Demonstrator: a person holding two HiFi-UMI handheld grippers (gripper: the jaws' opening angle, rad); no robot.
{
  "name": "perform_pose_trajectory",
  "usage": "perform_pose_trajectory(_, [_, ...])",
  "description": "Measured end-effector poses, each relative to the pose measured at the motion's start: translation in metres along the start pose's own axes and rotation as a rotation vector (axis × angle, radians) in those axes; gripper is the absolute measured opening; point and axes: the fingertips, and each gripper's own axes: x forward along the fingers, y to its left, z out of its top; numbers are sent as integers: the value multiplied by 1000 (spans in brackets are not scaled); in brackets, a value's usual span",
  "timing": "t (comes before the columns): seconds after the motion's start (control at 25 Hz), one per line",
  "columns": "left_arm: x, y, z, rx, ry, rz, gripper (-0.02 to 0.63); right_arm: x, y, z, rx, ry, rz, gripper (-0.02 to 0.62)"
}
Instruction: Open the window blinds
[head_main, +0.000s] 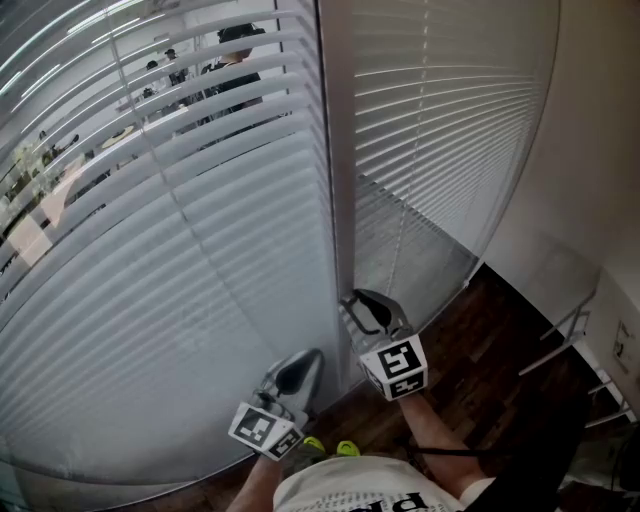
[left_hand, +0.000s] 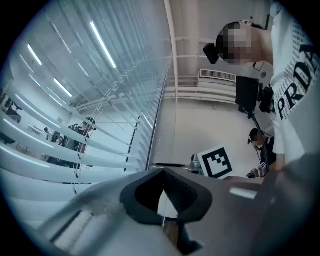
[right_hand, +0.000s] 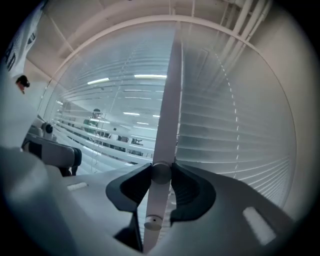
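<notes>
Two blinds side by side, post between them. Left blind fills left and centre of head view: slats tilted open at upper left, people visible through gaps, lower slats look flat. Right blind upper right, slats closed. Right gripper low centre, just right of post, jaws clamped on pale wand running vertically between pads. Left gripper lower, just left of post, jaw tips together, nothing between.
</notes>
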Motion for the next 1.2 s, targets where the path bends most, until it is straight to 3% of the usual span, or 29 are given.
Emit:
perform_pose_trajectory(0.24, [1, -1, 0, -2, -1, -4, -9, -1, -3, 1, 195, -41, 25, 121])
perform_pose_trajectory(0.68, [3, -2, 1, -1, -2, -6, -9, -1, -4, 2, 314, -81, 27, 121])
perform_pose_trajectory(0.84, [5, -2, 1, -1, -4, -8, -9, -1, -5, 2, 287, -77, 25, 122])
perform_pose_trajectory(1.04, [6, 0, 1, 0, -4, -6, -9, -1, -3, 1, 180, -55, 49, 123])
perform_pose_trajectory(1.2, [6, 2, 3, 3, -9, -1, -9, -5, 0, 3, -3, -11, 77, 124])
